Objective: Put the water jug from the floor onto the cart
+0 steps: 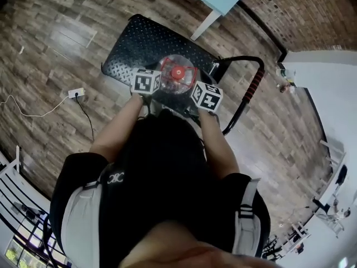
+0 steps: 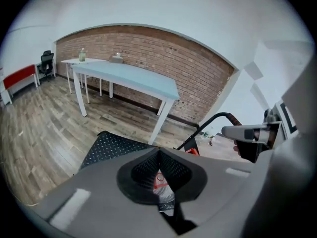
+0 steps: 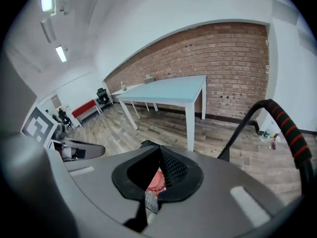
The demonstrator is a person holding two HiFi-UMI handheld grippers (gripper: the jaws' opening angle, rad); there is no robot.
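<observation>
Black tread-plate cart [image 1: 139, 52] sits upper centre of head view. Its handle [image 1: 254, 85] stands at right, with a red-banded grip.

Water jug [image 1: 187, 80] is at frame centre, over the deck's near end beside the handle base. Cannot tell whether its bottom rests on the deck or hangs above it.

Left gripper [image 1: 149, 86] flanks the jug on the left, right gripper [image 1: 202, 97] on the right, each close against its side. Both gripper views show jaws brought together with nothing pinched in them. Jug plastic and red print show only through the gap below the pads.

Judgement: the jug looks too wide for either pair of jaws, so the closed grippers serve as two paddles squeezing it from opposite sides, a two-handed carry. Holding it over the deck fits a set-down there.

Jug itself, seen from above:
- clear and round-shouldered
- red cap [image 1: 177, 71] at its centre, reddish ring around the neck
- walls look smooth and slick, so a hold by squeeze alone may slip
</observation>
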